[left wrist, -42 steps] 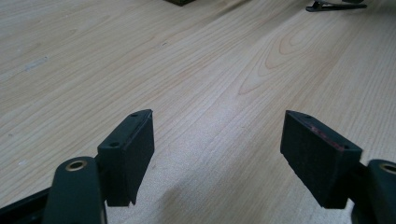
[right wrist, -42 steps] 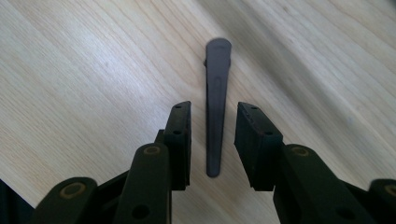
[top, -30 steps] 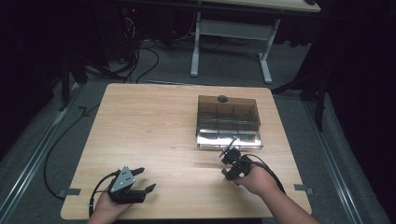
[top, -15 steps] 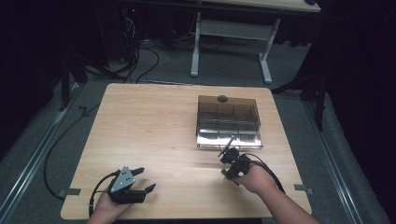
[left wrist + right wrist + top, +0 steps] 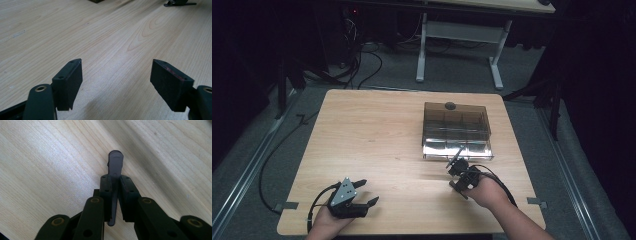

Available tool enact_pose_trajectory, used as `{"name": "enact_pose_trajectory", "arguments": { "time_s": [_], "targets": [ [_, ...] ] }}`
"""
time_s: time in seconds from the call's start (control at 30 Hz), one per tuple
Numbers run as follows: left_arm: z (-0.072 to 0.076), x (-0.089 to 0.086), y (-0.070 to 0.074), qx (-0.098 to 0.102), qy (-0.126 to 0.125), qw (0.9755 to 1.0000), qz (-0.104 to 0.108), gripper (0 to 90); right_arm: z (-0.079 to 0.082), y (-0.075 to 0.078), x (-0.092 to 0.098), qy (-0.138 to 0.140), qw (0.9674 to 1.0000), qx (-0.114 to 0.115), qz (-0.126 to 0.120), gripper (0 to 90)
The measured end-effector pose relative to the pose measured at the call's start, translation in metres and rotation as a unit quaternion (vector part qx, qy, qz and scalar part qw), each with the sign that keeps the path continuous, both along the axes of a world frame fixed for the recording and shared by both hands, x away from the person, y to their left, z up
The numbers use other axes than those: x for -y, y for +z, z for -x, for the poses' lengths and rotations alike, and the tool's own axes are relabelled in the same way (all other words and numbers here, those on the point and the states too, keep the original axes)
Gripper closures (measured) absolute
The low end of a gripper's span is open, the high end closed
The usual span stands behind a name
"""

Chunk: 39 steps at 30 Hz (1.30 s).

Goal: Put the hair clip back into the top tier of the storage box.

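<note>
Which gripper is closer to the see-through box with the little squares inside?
The right one. The right gripper sits just in front of the box, pinching a thin grey strip. The left gripper rests far off at the table's near left corner, open.

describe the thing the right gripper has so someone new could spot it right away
On the wooden table, find the smoky clear compartment box. In front of its near edge, the right gripper pinches a thin, flat grey strip with a rounded tip, the table's one loose small piece.
</note>
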<state>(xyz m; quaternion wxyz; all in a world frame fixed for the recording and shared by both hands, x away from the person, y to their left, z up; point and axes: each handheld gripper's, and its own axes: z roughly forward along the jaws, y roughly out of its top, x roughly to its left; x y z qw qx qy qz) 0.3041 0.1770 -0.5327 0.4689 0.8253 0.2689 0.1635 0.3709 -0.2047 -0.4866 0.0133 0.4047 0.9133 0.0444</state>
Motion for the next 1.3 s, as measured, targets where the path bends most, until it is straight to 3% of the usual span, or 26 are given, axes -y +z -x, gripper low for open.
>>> {"name": "enact_pose_trajectory", "arguments": {
  "time_s": [0.3, 0.67, 0.83, 0.9, 1.0, 1.03, 1.3],
  "targets": [
    [0.0, -0.002, 0.0, 0.001, 0.006, 1.0, 0.008, 26.3, 0.001, 0.009, -0.001, 0.012, 0.9999, 0.006, 0.006, 82.4],
    [-0.001, -0.002, 0.0, -0.002, 0.004, 0.9999, 0.01, 26.3, 0.002, 0.018, 0.003, -0.006, 0.9999, -0.004, -0.007, 82.4],
    [-0.001, -0.002, 0.0, -0.001, 0.006, 0.9999, 0.01, 26.3, 0.003, 0.03, 0.004, 0.001, 0.9999, 0.0, -0.013, 82.4],
    [0.0, -0.002, 0.0, 0.001, 0.005, 0.9999, 0.012, 26.3, 0.004, 0.035, 0.004, -0.008, 0.9999, 0.0, -0.013, 82.5],
    [-0.001, -0.001, 0.0, -0.002, 0.001, 1.0, 0.005, 26.3, 0.004, 0.04, 0.007, 0.007, 0.9998, 0.007, -0.016, 82.4],
    [-0.001, -0.001, 0.0, -0.002, 0.002, 1.0, 0.005, 26.3, 0.006, 0.043, 0.007, -0.004, 0.9999, 0.002, -0.017, 82.4],
    [0.0, -0.001, 0.0, -0.001, 0.001, 1.0, 0.006, 26.3, 0.001, 0.056, 0.013, 0.0, 0.9998, 0.002, -0.019, 82.4]
  ]
}}
